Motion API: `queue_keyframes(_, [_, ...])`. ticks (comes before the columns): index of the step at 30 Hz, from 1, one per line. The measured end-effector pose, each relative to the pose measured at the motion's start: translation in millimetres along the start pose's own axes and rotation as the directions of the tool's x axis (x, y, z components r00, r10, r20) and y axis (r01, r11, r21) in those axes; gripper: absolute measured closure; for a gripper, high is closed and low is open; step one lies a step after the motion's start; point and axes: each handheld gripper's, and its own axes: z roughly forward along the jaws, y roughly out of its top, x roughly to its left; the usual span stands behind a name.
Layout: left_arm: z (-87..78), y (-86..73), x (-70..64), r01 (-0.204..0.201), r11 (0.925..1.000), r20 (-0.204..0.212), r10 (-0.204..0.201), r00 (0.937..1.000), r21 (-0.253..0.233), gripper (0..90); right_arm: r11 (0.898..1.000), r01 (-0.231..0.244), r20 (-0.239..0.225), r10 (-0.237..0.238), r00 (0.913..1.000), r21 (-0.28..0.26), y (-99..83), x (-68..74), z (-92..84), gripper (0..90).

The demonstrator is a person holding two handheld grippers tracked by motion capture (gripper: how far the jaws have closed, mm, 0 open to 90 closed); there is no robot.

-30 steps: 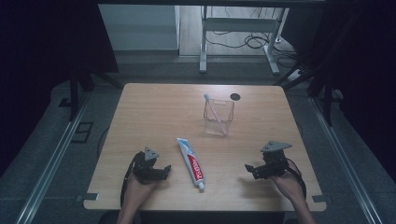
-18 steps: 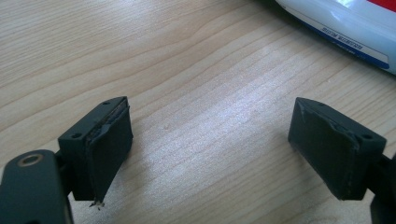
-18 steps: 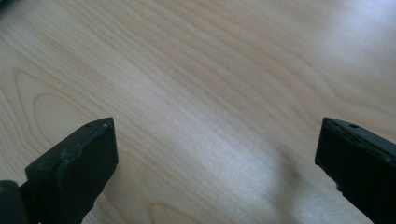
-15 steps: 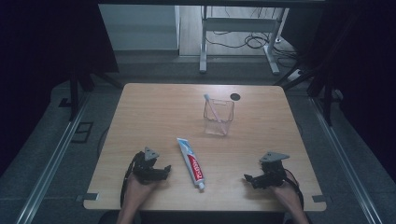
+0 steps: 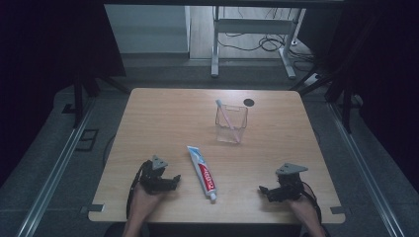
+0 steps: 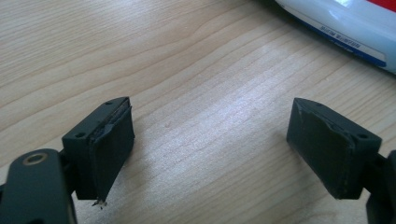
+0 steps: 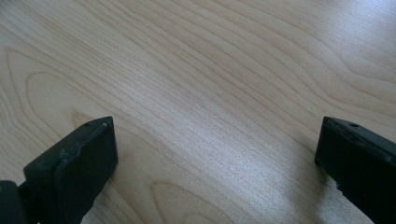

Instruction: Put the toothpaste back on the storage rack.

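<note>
On the wooden surface (image 5: 163, 118) a toothpaste tube (image 5: 201, 171) lies flat near the front edge, between the two grippers and touching neither, its cap end toward the person. The left gripper (image 5: 170, 182) rests low beside the tube with its jaws spread wide and empty; in the left gripper view part of the tube (image 6: 345, 28) cuts across the top right corner, its print too blurred to read. The right gripper (image 5: 264, 191) sits well apart from the tube, jaws likewise wide open over bare wood, the right-hand jaw cut off by the frame edge in its own view. Farther back stands a clear cup (image 5: 230, 123) with a pink toothbrush (image 5: 226, 117) leaning inside; its walls are faint against the wood. A small dark disc (image 5: 248, 102) behind the cup is too small to identify
</note>
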Motion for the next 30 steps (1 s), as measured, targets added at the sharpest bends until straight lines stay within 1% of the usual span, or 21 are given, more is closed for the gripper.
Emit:
queue_keyframes(1, [-0.3, 0.5, -0.5, 0.000, 1.0000, 0.006, 0.000, 1.0000, -0.001, 16.0, 1.000, -0.001, 0.000, 0.001, 1.0000, 0.000, 0.0, 0.0, 0.0, 0.0])
queue_keyframes(2, [-1.2, 1.2, -0.9, -0.009, 1.0000, 0.014, 0.009, 0.9999, -0.002, 16.4, 1.000, -0.001, 0.001, 0.001, 1.0000, 0.000, 0.0, 0.1, 0.0, 0.0])
queue_keyframes(5, [-3.8, 4.3, -4.0, -0.018, 0.9996, 0.028, 0.019, 0.9994, -0.020, 18.7, 1.000, -0.001, 0.000, 0.001, 1.0000, 0.000, 0.0, 0.0, 0.0, 0.0])
queue_keyframes(6, [-4.9, 5.1, -5.3, -0.015, 0.9996, 0.035, 0.016, 0.9993, -0.024, 20.6, 1.000, -0.001, 0.001, 0.001, 1.0000, 0.000, 0.0, 0.0, 0.0, 0.0])
queue_keyframes(9, [-7.9, 7.2, -7.5, -0.028, 0.9992, 0.044, 0.029, 0.9986, -0.028, 24.2, 1.000, -0.001, 0.001, 0.001, 1.0000, 0.000, -0.1, 0.0, 0.0, 0.0])
queue_keyframes(11, [-9.5, 8.2, -9.0, -0.035, 0.9988, 0.051, 0.037, 0.9980, -0.034, 28.1, 1.000, -0.001, 0.001, 0.001, 1.0000, 0.000, -0.1, 0.0, 0.0, 0.0])
queue_keyframes(17, [-15.6, 13.6, -13.0, -0.037, 0.9978, 0.091, 0.042, 0.9949, -0.054, 38.7, 1.000, -0.001, 0.000, 0.001, 1.0000, 0.000, -0.1, 0.0, -0.1, 0.0])
queue_keyframes(18, [-16.3, 14.4, -14.3, -0.029, 0.9979, 0.102, 0.035, 0.9942, -0.058, 40.8, 1.000, -0.001, 0.000, 0.001, 1.0000, 0.000, 0.0, 0.0, -0.1, 0.0])
queue_keyframes(20, [-16.8, 16.6, -16.0, -0.033, 0.9975, 0.116, 0.040, 0.9925, -0.062, 42.9, 1.000, -0.001, 0.000, 0.001, 1.0000, 0.000, -0.1, -0.1, -0.1, 0.0])
queue_keyframes(23, [-17.6, 19.9, -19.5, -0.028, 0.9977, 0.132, 0.036, 0.9906, -0.061, 47.6, 1.000, -0.002, 0.000, 0.002, 1.0000, 0.000, -0.1, -0.1, -0.1, 0.0])
queue_keyframes(25, [-18.8, 22.7, -22.6, -0.023, 0.9976, 0.150, 0.033, 0.9881, -0.066, 52.1, 1.000, -0.002, 0.000, 0.002, 1.0000, 0.000, -0.1, -0.1, -0.1, 0.0])
queue_keyframes(27, [-20.0, 26.1, -26.0, -0.027, 0.9971, 0.164, 0.038, 0.9857, -0.071, 56.4, 1.000, -0.002, 0.000, 0.002, 1.0000, 0.000, -0.1, -0.1, -0.1, 0.0])
queue_keyframes(30, [-20.8, 31.0, -33.2, -0.026, 0.9964, 0.193, 0.041, 0.9803, -0.081, 62.1, 1.000, -0.002, 0.000, 0.002, 1.0000, 0.001, 0.0, -0.1, -0.1, 0.0])
